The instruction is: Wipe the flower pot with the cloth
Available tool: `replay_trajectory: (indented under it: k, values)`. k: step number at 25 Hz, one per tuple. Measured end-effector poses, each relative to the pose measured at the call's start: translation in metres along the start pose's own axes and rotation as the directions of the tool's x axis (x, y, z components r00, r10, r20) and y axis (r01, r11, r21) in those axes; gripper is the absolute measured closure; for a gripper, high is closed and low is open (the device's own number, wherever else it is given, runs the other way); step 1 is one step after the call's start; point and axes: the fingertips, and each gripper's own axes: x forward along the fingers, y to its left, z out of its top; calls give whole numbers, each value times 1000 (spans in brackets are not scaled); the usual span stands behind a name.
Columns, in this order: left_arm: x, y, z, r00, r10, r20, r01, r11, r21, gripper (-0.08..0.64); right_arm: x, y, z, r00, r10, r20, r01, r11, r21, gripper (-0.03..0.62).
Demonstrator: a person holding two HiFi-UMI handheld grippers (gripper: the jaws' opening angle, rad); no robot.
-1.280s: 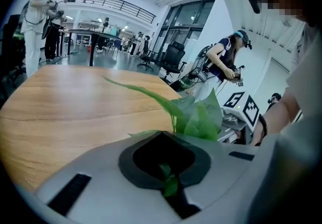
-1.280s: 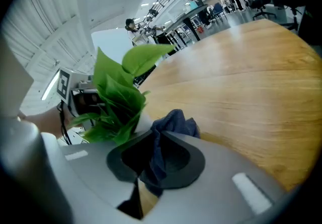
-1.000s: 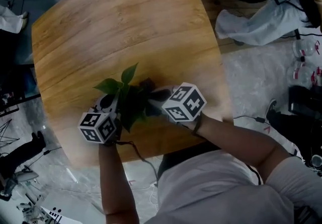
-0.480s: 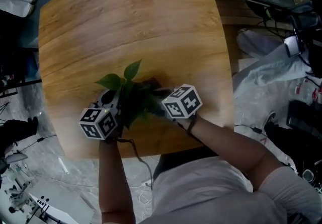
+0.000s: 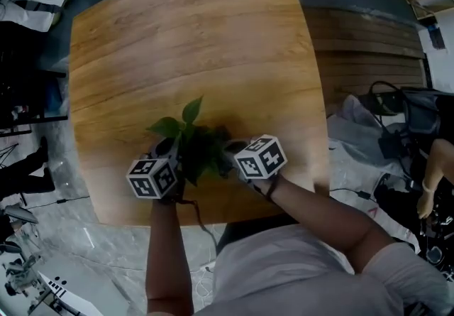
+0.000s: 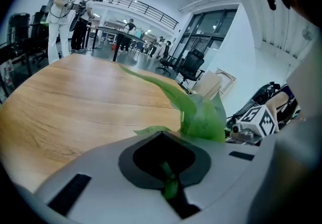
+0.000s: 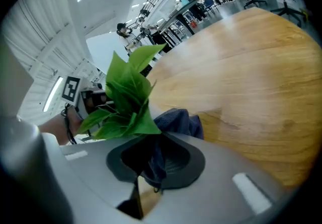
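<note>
Two tongs meet at plant (image 5: 193, 143), lower centre of head view, near counter (image 5: 184, 37) front edge: left tongs (image 6: 163, 167) pressed nearly together, pinching green leaf stalk (image 6: 171, 188); right tongs (image 7: 151, 167) clamped on bunched dark-blue cloth (image 7: 178, 120), just beside leaves. Plant upright, long axis vertical; flower pot hidden under foliage. From frame bottom, left forearm (image 5: 167, 251) runs straight up, right forearm (image 5: 319, 211) slants in from lower right.

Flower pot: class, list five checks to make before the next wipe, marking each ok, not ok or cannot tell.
1. Cloth clamped in right gripper: ok.
2. Left gripper steadying the pot: not ok, its jaws pinch only a stem.
3. Cloth touching the pot: cannot tell, leaves hide the pot.
4. Plant standing back from the table edge: ok.
5. Grippers apart from each other: ok.
</note>
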Motion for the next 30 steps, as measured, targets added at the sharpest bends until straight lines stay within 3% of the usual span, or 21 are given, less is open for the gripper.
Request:
replay_trajectory:
  k: [6, 11, 16, 25, 30]
  values:
    - [0, 5, 0, 999, 43, 4, -43, 999, 8, 554, 32, -30, -3, 999, -26, -38, 27, 1000, 12, 546]
    - [-1, 10, -2, 996, 89, 28, -89, 996, 6, 554, 7, -5, 1, 999, 9, -33, -9, 1000, -11, 546]
    - [-12, 8, -9, 992, 124, 21, -123, 992, -41, 554, -25, 30, -1, 999, 41, -29, -42, 998, -35, 546]
    - [-26, 13, -17, 982, 178, 58, -172, 981, -92, 554, 27, -10, -20, 996, -49, -69, 44, 997, -60, 546]
    - [-32, 17, -27, 972, 217, 95, -207, 973, -103, 554, 16, 2, -20, 998, -24, -60, 19, 997, -73, 546]
